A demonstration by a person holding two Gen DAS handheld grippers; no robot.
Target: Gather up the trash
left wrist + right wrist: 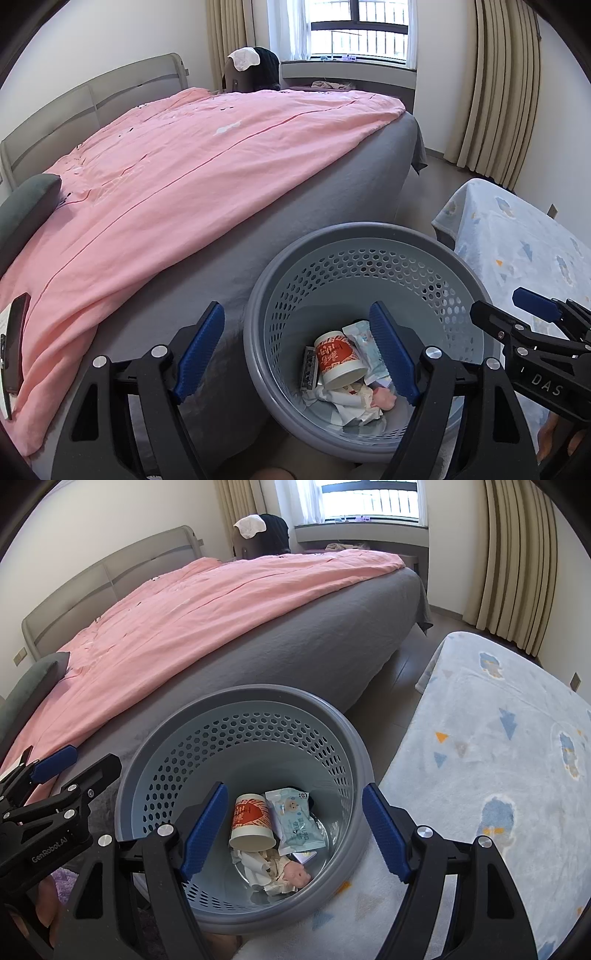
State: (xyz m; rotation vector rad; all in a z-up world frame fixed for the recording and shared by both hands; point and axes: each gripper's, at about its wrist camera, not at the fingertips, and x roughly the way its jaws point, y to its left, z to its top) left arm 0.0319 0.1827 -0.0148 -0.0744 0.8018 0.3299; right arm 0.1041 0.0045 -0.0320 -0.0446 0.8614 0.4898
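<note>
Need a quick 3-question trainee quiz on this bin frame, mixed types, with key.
1. True or false: the paper cup lies on its side inside the bin.
2. What does the left gripper hold? A) cup B) wet-wipe pack C) nothing
3. Fill in: the blanket on the bed is ____.

Key: 1 true. 2 C, both it and the right gripper are open and empty. 3 pink; see the blanket.

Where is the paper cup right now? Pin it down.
The paper cup lies on its side at the bottom of the grey basket, in both wrist views, left of the blue wipes packet and above the crumpled tissues.
</note>
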